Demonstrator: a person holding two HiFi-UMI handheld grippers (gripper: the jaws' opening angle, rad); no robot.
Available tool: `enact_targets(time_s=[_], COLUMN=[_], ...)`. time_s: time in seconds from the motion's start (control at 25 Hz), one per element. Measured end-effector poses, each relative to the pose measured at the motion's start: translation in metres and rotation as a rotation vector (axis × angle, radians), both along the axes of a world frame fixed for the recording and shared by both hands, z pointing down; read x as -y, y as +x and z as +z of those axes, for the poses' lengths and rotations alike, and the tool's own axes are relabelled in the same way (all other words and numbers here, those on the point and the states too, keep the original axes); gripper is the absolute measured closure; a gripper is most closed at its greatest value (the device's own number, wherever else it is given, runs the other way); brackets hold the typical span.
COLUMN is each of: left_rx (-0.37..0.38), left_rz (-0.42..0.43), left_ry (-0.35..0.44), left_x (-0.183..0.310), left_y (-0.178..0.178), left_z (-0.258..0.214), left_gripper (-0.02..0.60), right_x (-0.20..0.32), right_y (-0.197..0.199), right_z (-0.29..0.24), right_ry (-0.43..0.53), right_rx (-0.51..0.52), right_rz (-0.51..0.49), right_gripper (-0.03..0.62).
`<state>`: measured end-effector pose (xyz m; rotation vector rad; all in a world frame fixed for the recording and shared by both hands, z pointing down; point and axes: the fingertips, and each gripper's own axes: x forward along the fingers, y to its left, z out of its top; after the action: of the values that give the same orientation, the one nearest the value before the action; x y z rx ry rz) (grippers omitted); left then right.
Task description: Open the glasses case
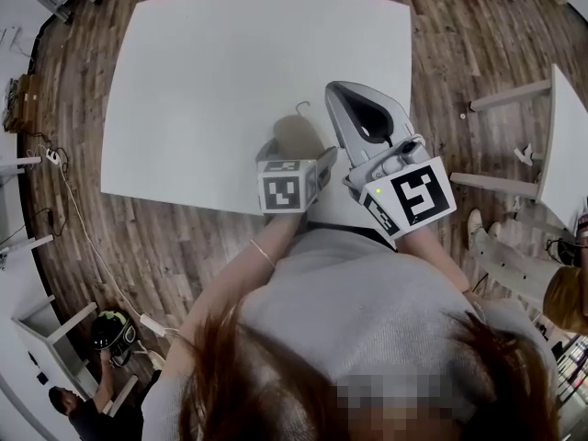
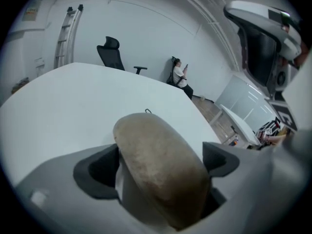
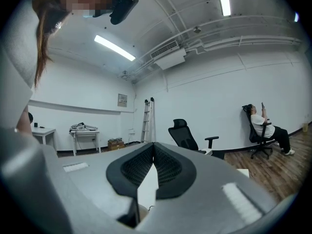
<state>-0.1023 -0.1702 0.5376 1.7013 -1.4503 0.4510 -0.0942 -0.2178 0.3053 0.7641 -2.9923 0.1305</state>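
Grey moulded shells on left gripper and right gripper. White cube with black square marker on each: left cube, right cube. Small green light beside right cube. Black ribbed pads in right jaws, dark smooth pads in left. Grey top; thin bracelet at left wrist.

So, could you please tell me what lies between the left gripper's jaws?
The tan glasses case sits there, between the left gripper's wide-open jaws, as the left gripper view shows.
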Motion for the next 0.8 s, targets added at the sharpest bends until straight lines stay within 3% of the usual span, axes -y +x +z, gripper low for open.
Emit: enact_targets(time_s=[0.32,0.56,0.8], left_rx=[-0.066,-0.237,-0.254], left_rz=[0.031,-0.026,-0.02], left_ry=[0.026,0.075,0.128], left_x=[-0.003,-0.002,-0.003], left_y=[-0.009,-0.018,-0.025], left_z=[-0.005,-0.015,-0.022], left_gripper=[0.098,0.129,0.147], right_x=[0.003,0.018,0.028], right_y=[-0.006,0.0,0.002], right_z=[-0.002,0.011,0.044], right_ry=[-0.003,-0.037,-0.081], right_rx=[0.003,0.006,-0.091], right_rz=[-0.007,-0.029,-0.045], right_gripper=[0.589,0.589,0.589])
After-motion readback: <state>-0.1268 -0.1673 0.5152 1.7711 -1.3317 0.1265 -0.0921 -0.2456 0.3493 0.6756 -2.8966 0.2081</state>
